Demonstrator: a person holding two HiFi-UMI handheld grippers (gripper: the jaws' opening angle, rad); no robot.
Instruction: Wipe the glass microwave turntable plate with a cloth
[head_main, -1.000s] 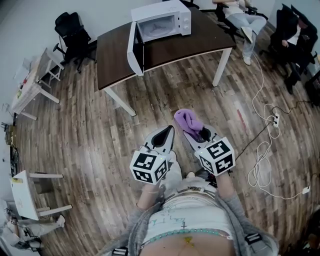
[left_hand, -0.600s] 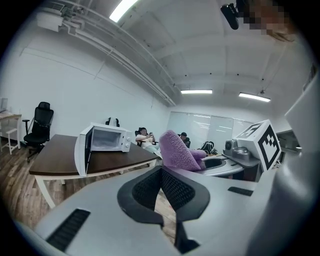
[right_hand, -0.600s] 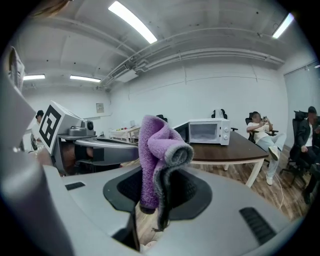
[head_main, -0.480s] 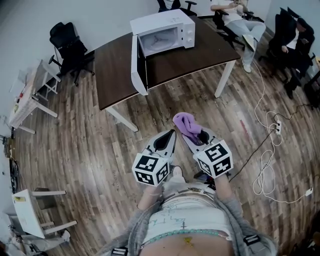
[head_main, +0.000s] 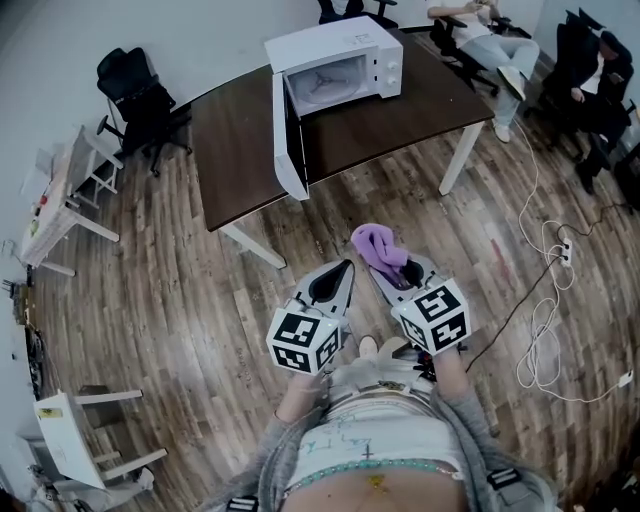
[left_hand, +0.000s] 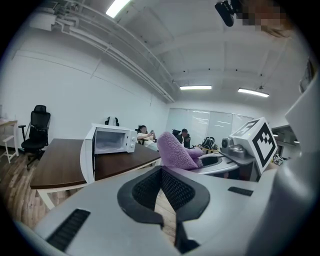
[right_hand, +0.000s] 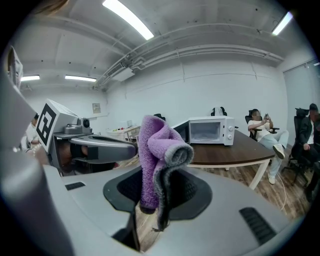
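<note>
Head view, left to right. A black office chair (head_main: 140, 95) stands at the far left, near the wall. Beside it is the dark-topped desk (head_main: 240, 130) on white legs. On the desk stands a white microwave (head_main: 345, 55); its door (head_main: 288, 140) is swung wide open, past the desk edge. The cavity is exposed. The glass turntable plate cannot be made out with certainty inside it.

Near the person's body, over the wooden floor (head_main: 180, 290) and well apart from the desk, are both tools. The left hand-held gripper (head_main: 345, 266) has its jaws fully together with nothing between them. The right hand-held gripper (head_main: 382, 268), just beside it, is clamped on a purple cloth (head_main: 378, 243), which stands up in a folded bunch above the jaws.

At the right, white cables (head_main: 545, 330) lie looped on the floor. Seated people (head_main: 590, 80) occupy the far right corner.
</note>
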